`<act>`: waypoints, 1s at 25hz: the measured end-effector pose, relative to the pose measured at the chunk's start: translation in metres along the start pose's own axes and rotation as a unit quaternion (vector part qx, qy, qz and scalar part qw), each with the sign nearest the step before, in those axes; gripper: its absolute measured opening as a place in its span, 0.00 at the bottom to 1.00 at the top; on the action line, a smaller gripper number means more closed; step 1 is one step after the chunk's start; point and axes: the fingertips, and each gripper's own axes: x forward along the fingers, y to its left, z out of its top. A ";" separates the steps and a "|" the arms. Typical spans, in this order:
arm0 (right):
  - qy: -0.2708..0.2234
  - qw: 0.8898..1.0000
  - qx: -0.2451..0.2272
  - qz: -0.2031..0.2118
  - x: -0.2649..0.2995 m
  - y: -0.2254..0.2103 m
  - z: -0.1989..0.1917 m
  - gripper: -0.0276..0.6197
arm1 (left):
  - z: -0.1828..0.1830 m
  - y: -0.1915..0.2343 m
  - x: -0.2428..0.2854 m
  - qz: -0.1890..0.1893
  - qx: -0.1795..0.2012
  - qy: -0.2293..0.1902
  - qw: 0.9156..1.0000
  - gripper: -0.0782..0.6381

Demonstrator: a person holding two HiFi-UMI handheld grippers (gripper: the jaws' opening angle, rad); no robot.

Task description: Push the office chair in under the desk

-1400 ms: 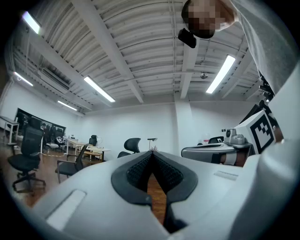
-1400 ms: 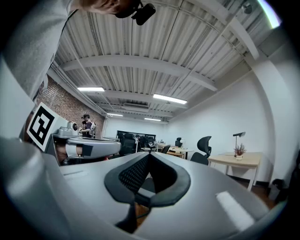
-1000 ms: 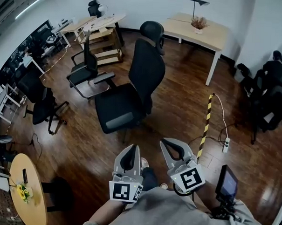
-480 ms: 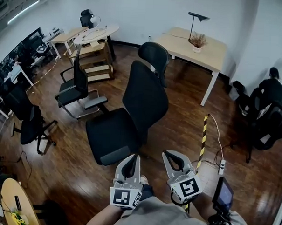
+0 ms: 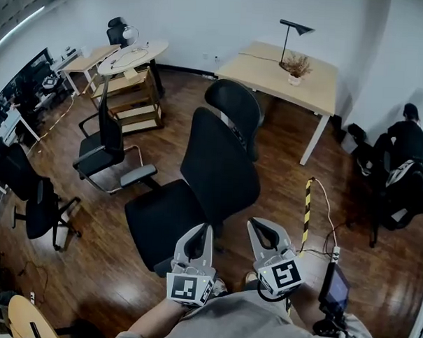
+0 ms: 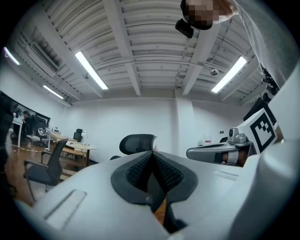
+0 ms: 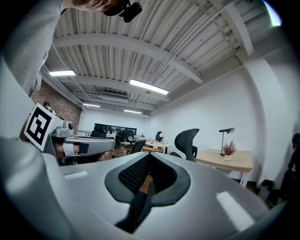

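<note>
Head view: The office chair stands at centre frame on the dark wood floor. Its headrest is at 12 o'clock and its seat runs toward 8 o'clock. The desk lies at 1 o'clock from the chair, well apart from it, so the chair is not under it. A lamp and a potted plant stand on the desk. A second chair is at 9 o'clock. The left gripper and right gripper sit side by side at 6 o'clock, aimed at the chair. The left tip overlaps the seat's edge in the picture, and contact cannot be confirmed. A yellow-and-black strip lies at 3 o'clock of the right gripper.

Left gripper view: The jaws are pressed together with nothing between them. The chair's headrest shows at 11 o'clock above the tips, clear of them.

Right gripper view: The jaws are likewise clenched on nothing. The chair rises at 1 o'clock beyond the tips. The desk is at 3 o'clock, farther off.
</note>
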 end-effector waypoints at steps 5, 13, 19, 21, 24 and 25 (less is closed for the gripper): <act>0.001 1.000 0.001 0.010 0.029 -0.040 -0.007 0.05 | -0.010 0.003 0.052 0.017 0.003 0.002 1.000 0.12; 0.021 1.000 -0.010 -0.002 0.039 -0.094 -0.025 0.05 | -0.082 -0.012 0.119 0.061 0.034 0.043 0.997 0.12; 0.045 0.999 -0.016 -0.016 0.034 -0.128 -0.045 0.05 | -0.122 -0.053 0.171 0.035 0.056 0.065 0.996 0.30; 0.052 0.998 -0.012 -0.017 0.034 -0.146 -0.049 0.05 | -0.132 -0.061 0.193 0.039 0.067 0.085 0.993 0.39; 0.061 0.998 -0.004 -0.016 0.036 -0.162 -0.055 0.05 | -0.158 -0.061 0.214 0.062 0.092 0.129 0.985 0.48; 0.063 0.998 -0.003 -0.014 0.036 -0.164 -0.057 0.05 | -0.167 -0.060 0.220 0.070 0.100 0.142 0.982 0.51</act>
